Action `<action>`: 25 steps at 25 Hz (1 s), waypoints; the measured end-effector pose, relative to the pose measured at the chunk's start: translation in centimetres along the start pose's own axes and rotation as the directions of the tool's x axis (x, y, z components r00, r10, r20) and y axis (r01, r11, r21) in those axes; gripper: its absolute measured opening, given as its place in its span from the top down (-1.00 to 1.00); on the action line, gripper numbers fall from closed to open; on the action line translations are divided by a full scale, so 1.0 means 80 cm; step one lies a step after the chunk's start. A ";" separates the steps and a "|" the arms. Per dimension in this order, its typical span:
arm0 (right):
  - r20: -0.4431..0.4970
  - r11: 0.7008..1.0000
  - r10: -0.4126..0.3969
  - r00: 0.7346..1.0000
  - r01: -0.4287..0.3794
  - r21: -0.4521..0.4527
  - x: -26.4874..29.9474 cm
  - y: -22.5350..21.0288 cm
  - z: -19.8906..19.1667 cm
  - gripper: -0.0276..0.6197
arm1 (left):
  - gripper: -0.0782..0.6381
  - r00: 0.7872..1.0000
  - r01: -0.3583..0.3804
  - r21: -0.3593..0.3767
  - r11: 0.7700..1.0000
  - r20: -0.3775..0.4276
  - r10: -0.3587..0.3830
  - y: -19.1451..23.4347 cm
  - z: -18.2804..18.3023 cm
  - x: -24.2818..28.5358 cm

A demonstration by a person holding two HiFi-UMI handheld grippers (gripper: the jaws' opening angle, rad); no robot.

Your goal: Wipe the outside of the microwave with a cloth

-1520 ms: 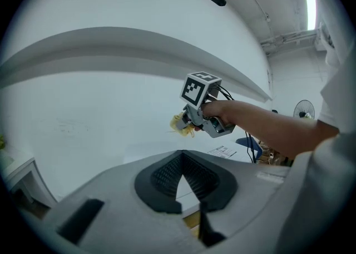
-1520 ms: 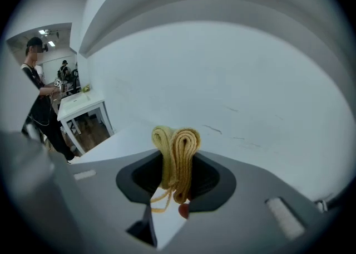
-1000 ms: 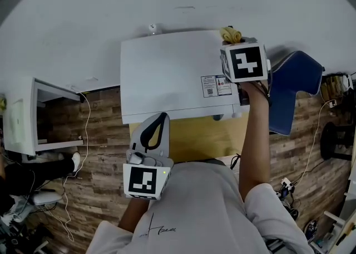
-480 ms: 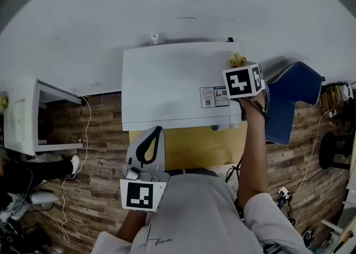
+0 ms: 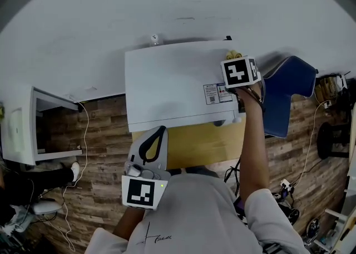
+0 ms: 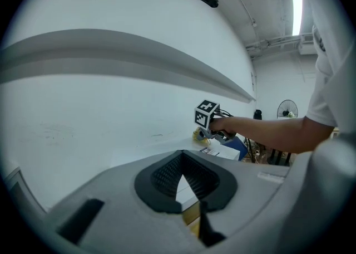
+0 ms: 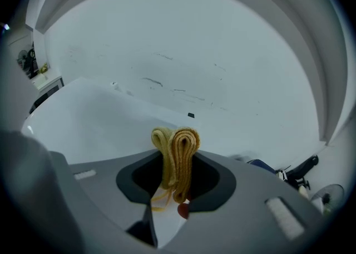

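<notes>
The white microwave [image 5: 172, 86] stands on a yellow table, seen from above in the head view. My right gripper [image 5: 236, 59] is over the right rear part of its top, shut on a folded yellow cloth [image 5: 233, 55]. In the right gripper view the cloth [image 7: 177, 158] stands bunched between the jaws of the right gripper [image 7: 175, 166], above the microwave's top [image 7: 100, 119]. My left gripper [image 5: 158, 133] hangs low in front of the microwave, near the person's body, shut with nothing in it. The left gripper view shows the right gripper [image 6: 203, 130] and the cloth [image 6: 199, 134] far off.
A blue chair [image 5: 283, 94] stands right of the microwave. The yellow table [image 5: 194, 141] juts out in front of it. A white open cabinet [image 5: 22, 125] sits at the left on the wooden floor, with a white cable [image 5: 86, 136] beside it. A white wall runs behind.
The right gripper drew the cloth forward from the microwave's rear right corner along the top's right side, then eased back slightly. The left gripper stayed where it was.
</notes>
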State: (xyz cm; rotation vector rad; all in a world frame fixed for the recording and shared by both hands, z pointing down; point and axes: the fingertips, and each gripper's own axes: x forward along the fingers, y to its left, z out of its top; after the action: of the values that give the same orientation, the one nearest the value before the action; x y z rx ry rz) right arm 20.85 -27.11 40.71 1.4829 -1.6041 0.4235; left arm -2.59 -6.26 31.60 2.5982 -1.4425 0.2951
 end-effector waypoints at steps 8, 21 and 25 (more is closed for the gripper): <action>0.006 0.998 -0.014 1.000 0.015 -0.061 -0.012 0.052 0.012 0.54 | 0.80 0.999 0.039 0.001 0.999 0.013 -0.039 0.011 0.002 -0.021; 0.031 0.995 -0.013 0.999 0.016 -0.096 -0.023 0.129 0.036 0.54 | 0.80 0.998 0.056 0.006 0.998 0.015 -0.056 0.045 -0.009 -0.056; 0.040 0.995 0.005 0.999 0.000 -0.104 -0.027 0.150 0.044 0.54 | 0.80 0.998 0.058 0.012 0.998 0.014 -0.058 0.050 -0.009 -0.061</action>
State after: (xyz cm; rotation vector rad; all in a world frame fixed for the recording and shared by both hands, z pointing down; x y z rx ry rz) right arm 8.23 -25.70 40.82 1.4188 -1.6348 0.3084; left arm -8.61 -4.17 31.24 2.6509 -1.3713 0.2794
